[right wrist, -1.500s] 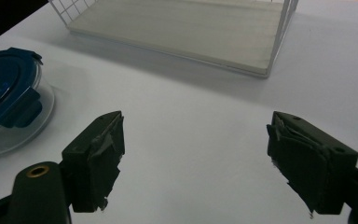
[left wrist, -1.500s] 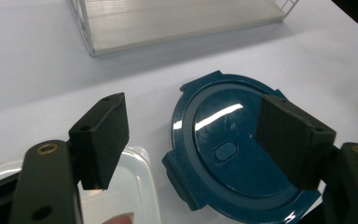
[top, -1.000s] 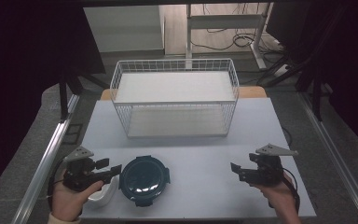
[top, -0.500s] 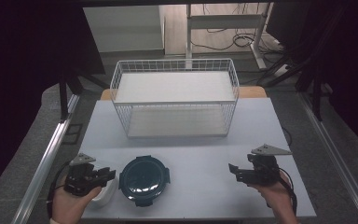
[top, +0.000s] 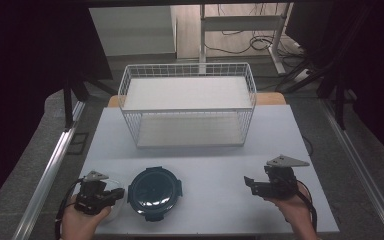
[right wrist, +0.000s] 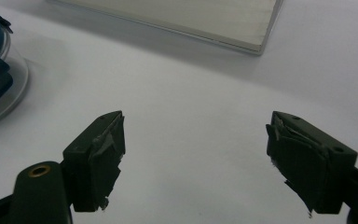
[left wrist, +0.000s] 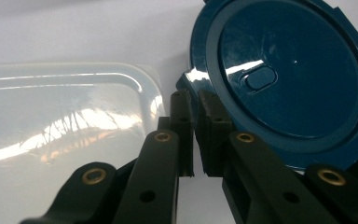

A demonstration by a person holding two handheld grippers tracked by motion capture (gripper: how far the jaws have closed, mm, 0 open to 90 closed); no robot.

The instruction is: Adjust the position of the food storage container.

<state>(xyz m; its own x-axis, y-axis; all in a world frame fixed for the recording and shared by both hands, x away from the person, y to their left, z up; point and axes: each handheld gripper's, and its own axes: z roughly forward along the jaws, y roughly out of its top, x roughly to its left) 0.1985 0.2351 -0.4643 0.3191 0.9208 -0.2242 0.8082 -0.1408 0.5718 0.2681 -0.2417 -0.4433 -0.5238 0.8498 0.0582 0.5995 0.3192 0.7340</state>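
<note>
The clear plastic container [left wrist: 65, 130] sits at the table's front-left corner, glossy and see-through with a rounded rim, just beside the round dark-blue lidded container [top: 154, 193]. The left gripper [top: 111, 196] has just been closing, its jaws now nearly together on the clear rim. The right gripper [top: 252, 183] hovers wide apart over bare white table [top: 215, 165], well clear of the wire basket [top: 187, 107]. No readable writing anywhere.

Lab test rig, white table [top: 215, 165], metal frame rails [top: 47, 175], floor cables [top: 240, 42]
</note>
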